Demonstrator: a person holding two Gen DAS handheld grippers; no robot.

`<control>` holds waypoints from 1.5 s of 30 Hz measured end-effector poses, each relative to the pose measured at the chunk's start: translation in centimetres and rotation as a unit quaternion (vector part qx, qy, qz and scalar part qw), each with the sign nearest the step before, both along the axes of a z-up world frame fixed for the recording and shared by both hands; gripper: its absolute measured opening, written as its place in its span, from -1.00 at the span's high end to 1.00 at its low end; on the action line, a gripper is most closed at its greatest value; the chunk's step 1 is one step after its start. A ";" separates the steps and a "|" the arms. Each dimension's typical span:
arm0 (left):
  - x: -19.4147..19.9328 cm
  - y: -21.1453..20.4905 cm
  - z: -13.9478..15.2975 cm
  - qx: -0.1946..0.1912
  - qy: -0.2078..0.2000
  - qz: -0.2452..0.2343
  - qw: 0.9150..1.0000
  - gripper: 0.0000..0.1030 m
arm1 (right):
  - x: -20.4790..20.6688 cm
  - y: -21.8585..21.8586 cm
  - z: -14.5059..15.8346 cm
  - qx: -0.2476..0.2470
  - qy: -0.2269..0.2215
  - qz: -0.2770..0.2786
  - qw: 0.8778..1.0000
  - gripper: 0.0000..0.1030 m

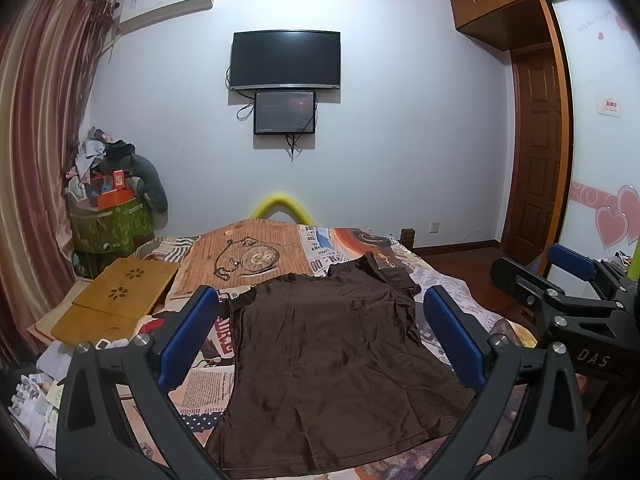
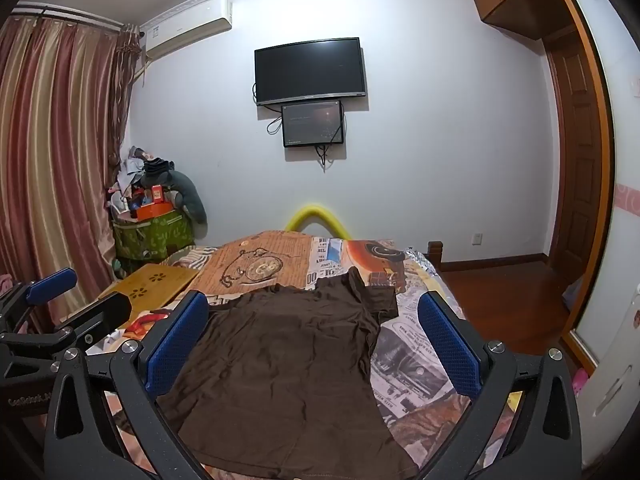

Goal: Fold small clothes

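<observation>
1. Brown T-shirt (image 1: pixel 332 356) lies spread flat on the patterned bedspread (image 1: pixel 460 292), hem nearest the cameras, sleeves outward; judged laid out ready for a first fold.
2. Left gripper (image 1: pixel 320 340) and right gripper (image 2: pixel 312 344) hover above the hem side by side, jaws at full spread, holding nothing; neither touches the cloth.
3. Green fabric bin (image 2: pixel 152 236) by the curtain is heaped with boxes and loose clothing.
4. Bamboo lap tray (image 1: pixel 120 296) rests beside the shirt, well apart from it.
</observation>
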State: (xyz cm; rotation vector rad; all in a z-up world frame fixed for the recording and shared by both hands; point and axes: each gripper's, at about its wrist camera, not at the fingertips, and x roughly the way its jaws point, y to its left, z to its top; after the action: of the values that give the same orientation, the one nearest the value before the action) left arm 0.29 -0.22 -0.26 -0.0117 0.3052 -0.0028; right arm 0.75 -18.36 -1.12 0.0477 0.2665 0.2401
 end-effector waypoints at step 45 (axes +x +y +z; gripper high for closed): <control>-0.1 1.2 0.1 -0.011 -0.005 0.014 1.000 -1.00 | 0.3 0.7 0.0 0.004 0.001 0.010 1.000 -1.00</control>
State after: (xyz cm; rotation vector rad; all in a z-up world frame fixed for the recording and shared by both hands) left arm 0.22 1.03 -0.14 -0.0384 0.2959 0.0208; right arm 1.03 -17.68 -1.13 0.0531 0.2676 0.2610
